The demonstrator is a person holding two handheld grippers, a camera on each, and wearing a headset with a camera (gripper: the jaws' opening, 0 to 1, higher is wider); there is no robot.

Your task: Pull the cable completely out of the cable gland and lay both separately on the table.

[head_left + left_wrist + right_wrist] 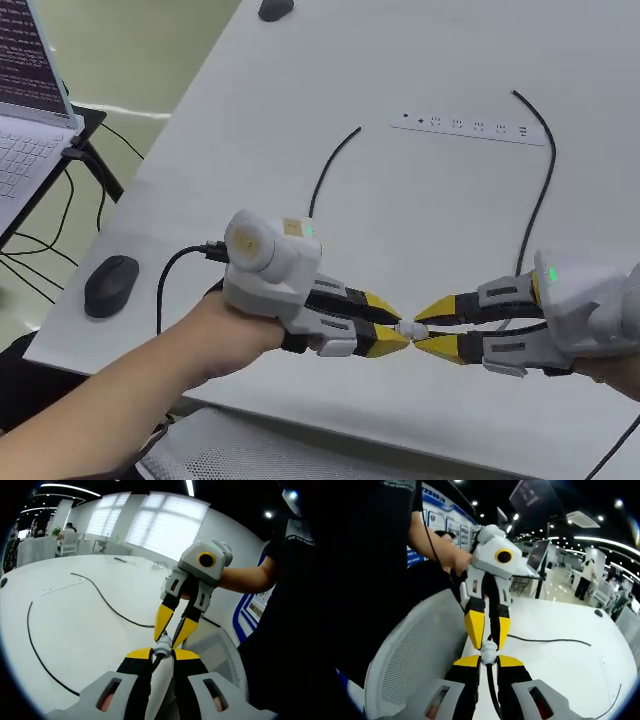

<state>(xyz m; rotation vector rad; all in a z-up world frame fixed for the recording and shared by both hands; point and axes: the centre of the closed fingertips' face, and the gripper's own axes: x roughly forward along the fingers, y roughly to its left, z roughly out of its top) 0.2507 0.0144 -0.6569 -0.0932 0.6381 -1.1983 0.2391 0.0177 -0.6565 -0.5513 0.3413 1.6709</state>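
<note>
A small white cable gland (408, 327) hangs in the air over the table's near edge, between the two grippers' yellow tips. My left gripper (402, 326) comes in from the left and is shut on the gland (162, 643). From the right, my right gripper (418, 327) is shut on the black cable (492, 685) just behind the gland (490, 651). The cable runs back between the right jaws. A long black cable (540, 200) lies curved on the white table (420, 210) and passes behind the right gripper. The two grippers' tips almost touch.
A white power strip (470, 127) lies at the far right of the table. A second stretch of black cable (330, 170) lies mid-table. A dark mouse (110, 285) sits at the left edge, beside an open laptop (25, 110). A mesh chair (230, 450) stands below the near edge.
</note>
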